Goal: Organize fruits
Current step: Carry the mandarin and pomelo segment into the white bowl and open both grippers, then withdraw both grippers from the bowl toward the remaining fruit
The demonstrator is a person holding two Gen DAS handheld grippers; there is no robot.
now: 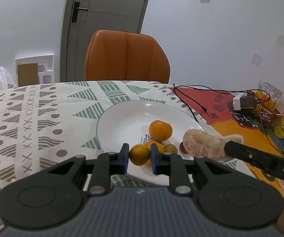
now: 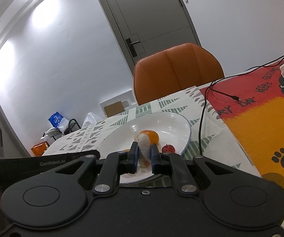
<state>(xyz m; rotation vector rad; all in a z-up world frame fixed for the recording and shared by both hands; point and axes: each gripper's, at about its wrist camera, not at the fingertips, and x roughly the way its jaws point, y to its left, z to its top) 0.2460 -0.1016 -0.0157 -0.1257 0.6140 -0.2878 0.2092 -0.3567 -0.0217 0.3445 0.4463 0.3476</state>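
Low centre of both views, jaws closed on fruit over the white plate (image 1: 110, 118): left gripper (image 1: 139, 158) pinching a small orange (image 1: 139, 155); right gripper (image 2: 144, 157) squeezing a peeled pomelo piece (image 2: 144, 146); may crush or slip; farther back, loose orange (image 1: 160, 130) could roll.

Left gripper (image 1: 139, 159): closed on a small orange (image 1: 139, 155), low in the frame's centre.
Plate (image 1: 122, 122): white, set on the patterned tablecloth (image 1: 33, 118); another orange (image 1: 160, 130) is seen at its middle.
Right gripper (image 1: 228, 147): entering from the right edge, clamped on a peeled fruit (image 1: 205, 144).
Chair (image 1: 126, 56): orange, behind the table.
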